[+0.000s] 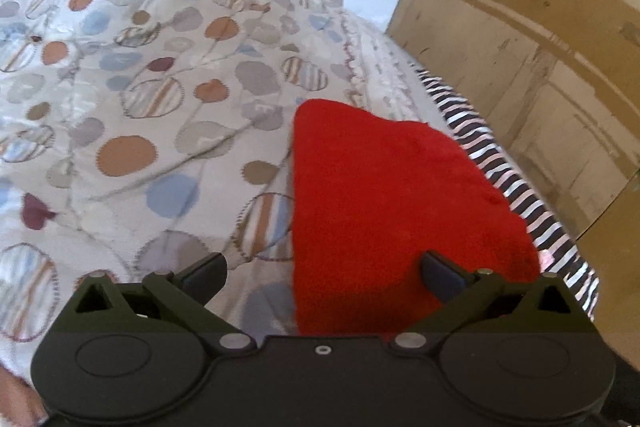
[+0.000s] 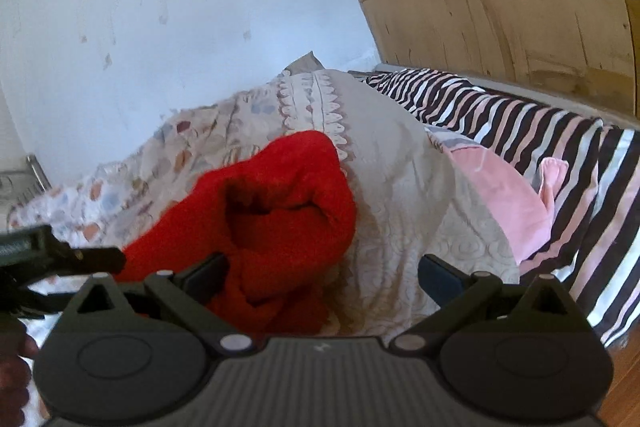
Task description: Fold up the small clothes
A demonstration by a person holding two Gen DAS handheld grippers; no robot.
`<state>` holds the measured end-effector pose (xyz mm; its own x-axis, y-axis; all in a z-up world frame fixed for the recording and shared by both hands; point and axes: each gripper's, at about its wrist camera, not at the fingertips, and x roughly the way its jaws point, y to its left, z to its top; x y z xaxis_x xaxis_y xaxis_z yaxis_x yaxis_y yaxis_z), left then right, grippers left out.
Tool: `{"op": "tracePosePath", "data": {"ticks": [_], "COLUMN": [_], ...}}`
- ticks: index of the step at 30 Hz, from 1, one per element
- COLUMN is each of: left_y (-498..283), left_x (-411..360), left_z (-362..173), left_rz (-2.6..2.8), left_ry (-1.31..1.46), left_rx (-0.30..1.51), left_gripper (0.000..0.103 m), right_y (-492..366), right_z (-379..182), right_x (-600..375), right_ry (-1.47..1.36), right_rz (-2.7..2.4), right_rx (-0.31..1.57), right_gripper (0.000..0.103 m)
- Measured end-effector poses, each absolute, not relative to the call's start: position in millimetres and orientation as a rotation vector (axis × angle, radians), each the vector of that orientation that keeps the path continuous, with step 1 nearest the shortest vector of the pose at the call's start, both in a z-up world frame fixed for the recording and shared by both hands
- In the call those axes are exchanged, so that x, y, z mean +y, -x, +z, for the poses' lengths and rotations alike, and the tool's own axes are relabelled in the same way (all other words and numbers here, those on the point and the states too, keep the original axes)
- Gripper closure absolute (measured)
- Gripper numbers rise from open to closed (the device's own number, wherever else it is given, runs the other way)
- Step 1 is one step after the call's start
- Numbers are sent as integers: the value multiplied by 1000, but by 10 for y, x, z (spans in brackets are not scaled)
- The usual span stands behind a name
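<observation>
A red fleecy garment (image 1: 384, 211) lies on the patterned quilt (image 1: 140, 107), flat and roughly triangular in the left wrist view. My left gripper (image 1: 322, 277) is open just above its near edge, with the right finger (image 1: 440, 275) over the red cloth and the left finger over the quilt. In the right wrist view the red garment (image 2: 280, 203) looks bunched, with a dark hollow fold in its middle. My right gripper (image 2: 323, 279) is open; its left finger (image 2: 208, 277) is at the cloth's near edge. Nothing is gripped.
A pink garment (image 2: 500, 195) lies to the right on a black, white and pink striped sheet (image 2: 540, 131). A worn wooden wardrobe (image 1: 520, 27) stands along the bed's right side, a pale wall (image 2: 160, 27) behind. A hand (image 2: 12, 379) shows at the lower left.
</observation>
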<state>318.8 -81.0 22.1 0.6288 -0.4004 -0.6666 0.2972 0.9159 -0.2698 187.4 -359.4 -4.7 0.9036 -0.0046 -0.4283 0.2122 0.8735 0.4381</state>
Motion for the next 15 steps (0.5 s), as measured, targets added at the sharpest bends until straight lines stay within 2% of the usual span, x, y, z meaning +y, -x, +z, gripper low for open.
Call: {"op": "tracePosePath", "data": {"ticks": [6, 15], "left_y": [-3100, -3049], "left_x": [-705, -626], "left_z": [331, 392], "left_rz": [-380, -335], "left_ry": [135, 72], "left_rx": [789, 746], "left_gripper": [1, 1], "right_y": [-1715, -1524], "right_z": [41, 85], "right_x": [-3692, -3715], "right_ry": [-614, -615], "right_rz": [-109, -167], "right_rx": [418, 436], "right_gripper": [0, 0]}}
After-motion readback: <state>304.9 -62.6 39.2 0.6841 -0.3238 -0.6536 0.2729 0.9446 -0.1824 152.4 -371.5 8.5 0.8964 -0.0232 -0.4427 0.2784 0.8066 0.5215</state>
